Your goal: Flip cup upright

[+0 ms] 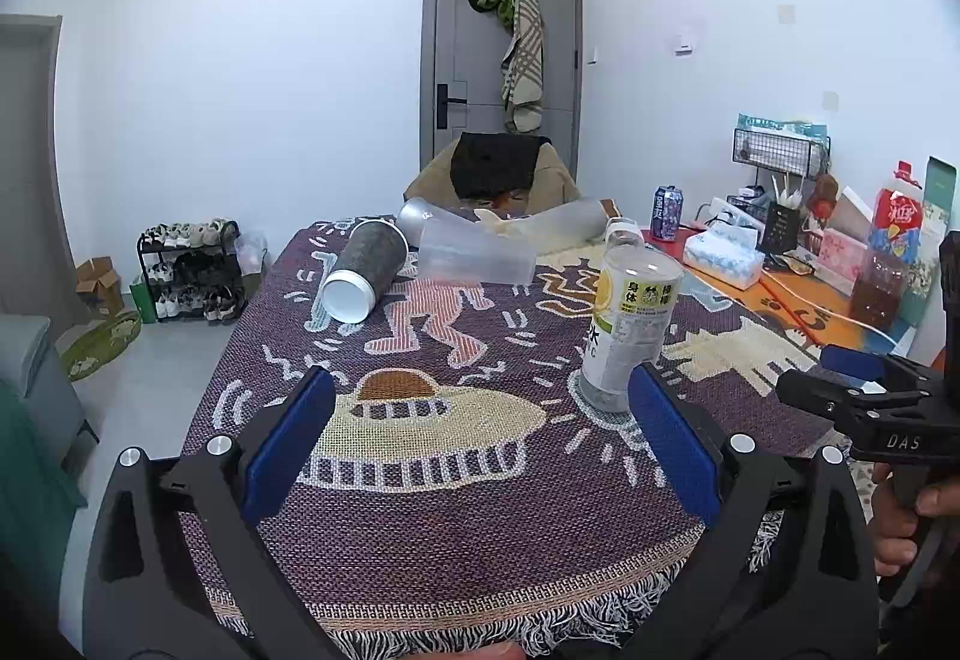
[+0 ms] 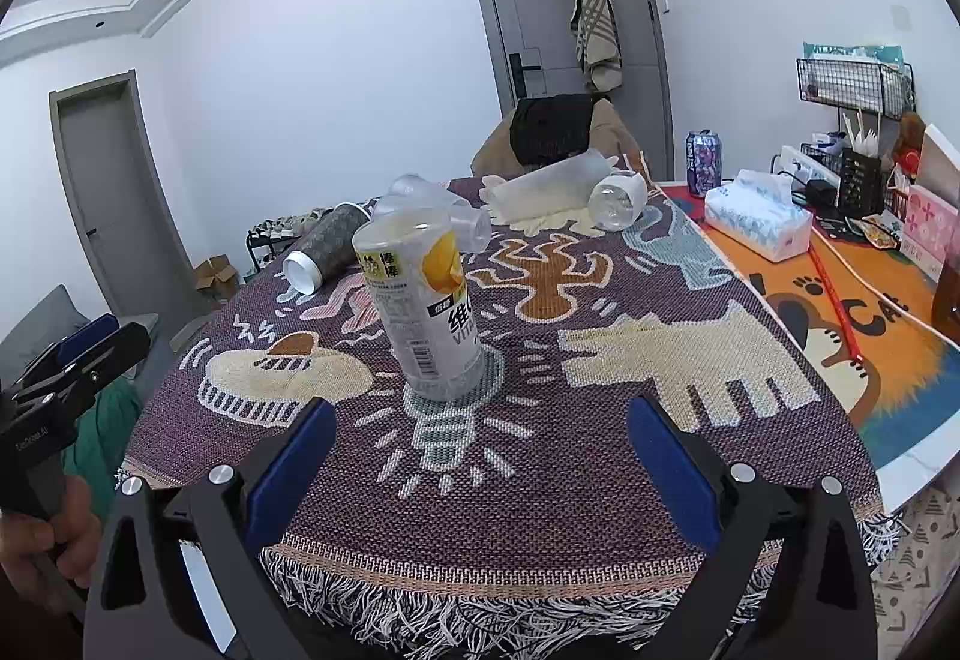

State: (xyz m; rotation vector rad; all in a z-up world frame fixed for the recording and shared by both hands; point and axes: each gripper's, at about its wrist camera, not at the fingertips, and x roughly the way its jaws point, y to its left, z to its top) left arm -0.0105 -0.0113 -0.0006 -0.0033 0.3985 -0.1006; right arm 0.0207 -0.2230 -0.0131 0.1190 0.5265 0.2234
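Observation:
A clear plastic cup with a yellow and white label (image 1: 630,330) (image 2: 423,303) stands on the patterned cloth (image 1: 480,480) (image 2: 540,480), its closed end up and its wider end down. My left gripper (image 1: 480,420) is open and empty; the cup is just beyond its right fingertip. My right gripper (image 2: 480,441) is open and empty, a short way in front of the cup. The right gripper also shows in the left wrist view (image 1: 840,378), and the left gripper in the right wrist view (image 2: 90,354).
Several cups lie on their sides at the far end: a dark cup with a white end (image 1: 366,270) (image 2: 327,246), a clear one (image 1: 474,255), a frosted one (image 2: 552,186), a small one (image 2: 618,201). A can (image 2: 703,162), tissue box (image 2: 756,222) and boxes stand at right.

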